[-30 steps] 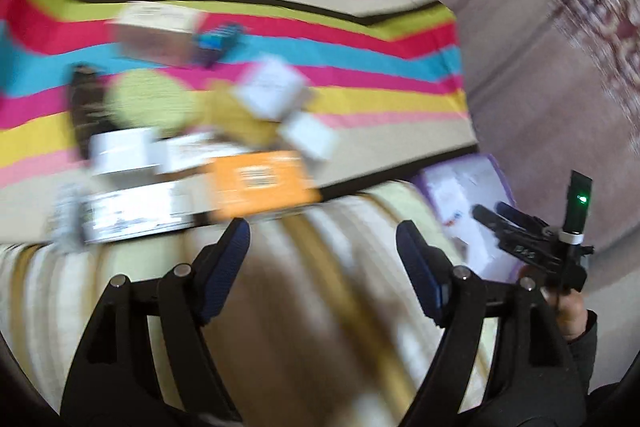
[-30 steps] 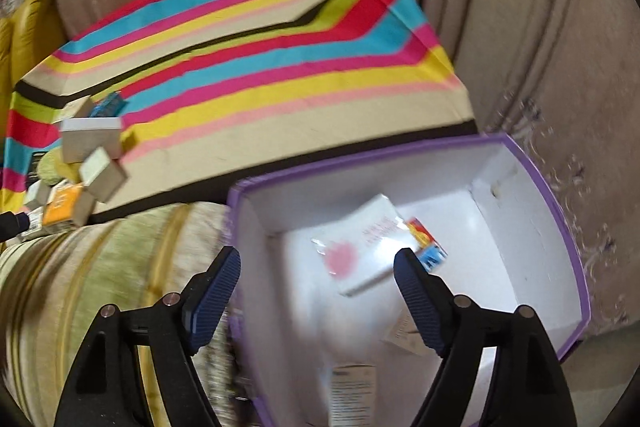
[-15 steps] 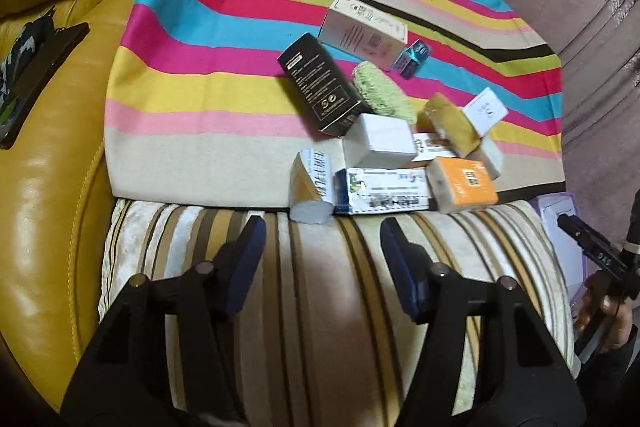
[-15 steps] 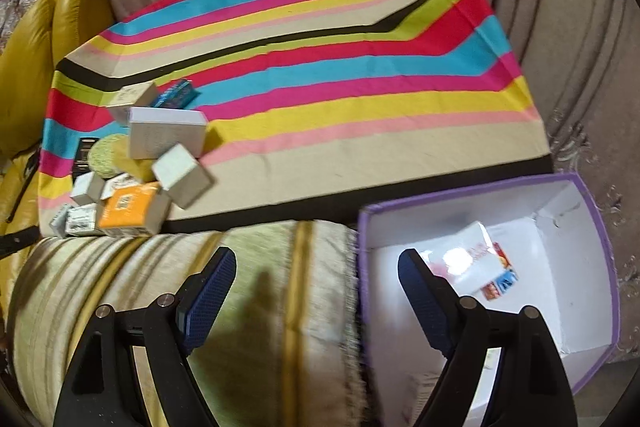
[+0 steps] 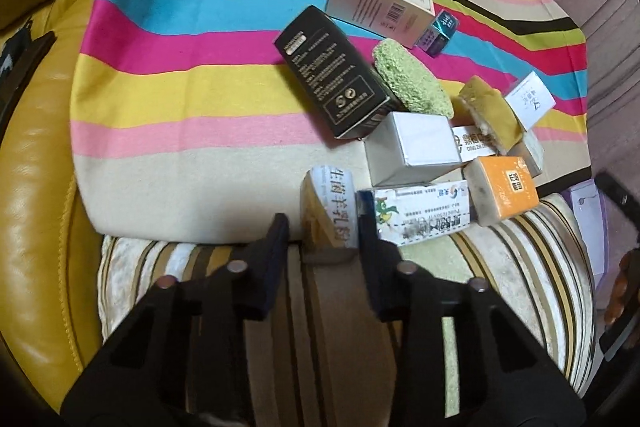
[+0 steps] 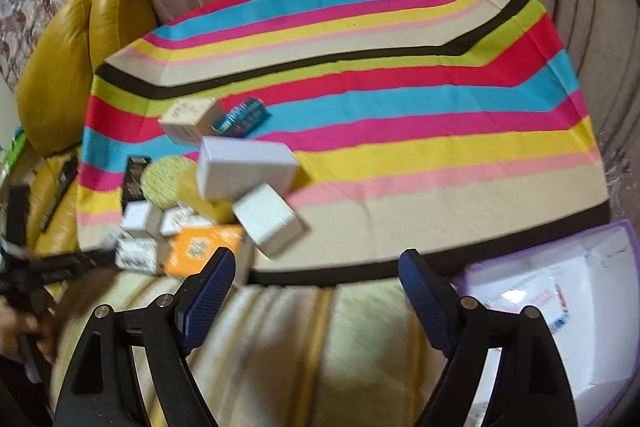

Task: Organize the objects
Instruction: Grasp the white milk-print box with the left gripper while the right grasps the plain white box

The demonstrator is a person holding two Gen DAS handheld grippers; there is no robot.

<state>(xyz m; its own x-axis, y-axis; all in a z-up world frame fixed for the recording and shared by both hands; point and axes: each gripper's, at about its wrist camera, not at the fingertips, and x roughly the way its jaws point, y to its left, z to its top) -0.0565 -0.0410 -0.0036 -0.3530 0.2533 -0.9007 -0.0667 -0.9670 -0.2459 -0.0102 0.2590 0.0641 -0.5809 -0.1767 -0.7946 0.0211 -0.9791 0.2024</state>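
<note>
Left gripper [image 5: 322,227]: jaws part-open, one finger on either side of a small white-and-yellow carton with Chinese print [image 5: 329,213] at the lower centre of the left wrist frame; whether the pads press its sides cannot be told. The carton stands at the near edge of the striped cloth [image 5: 192,27], where this meets the striped cushion [image 5: 500,267]. Immediately right of it lies a long white printed carton [image 5: 420,213], with an orange box [image 5: 504,187] beyond that. Behind them: a plain white box [image 5: 412,147], a black box [image 5: 334,71] tilted, a green sponge [image 5: 412,81] leaning against the black box, a yellow sponge [image 5: 490,111], a small white card box [image 5: 530,99], a tall white box with barcode [image 5: 380,3] and a small blue box [image 5: 438,33] touching it. All sit clustered, several overlapping. Yellow leather seat [image 5: 36,187] occupies the left of the frame. Right gripper [image 6: 316,291]: jaws wide open, nothing between them, above the cushion in the lower centre of the right wrist frame, well apart from the pile at left centre. Purple-rimmed white box [image 6: 552,247] at lower right of that frame, open, holding a white packet [image 6: 532,303]; the view is blurred, so further contents cannot be identified.
</note>
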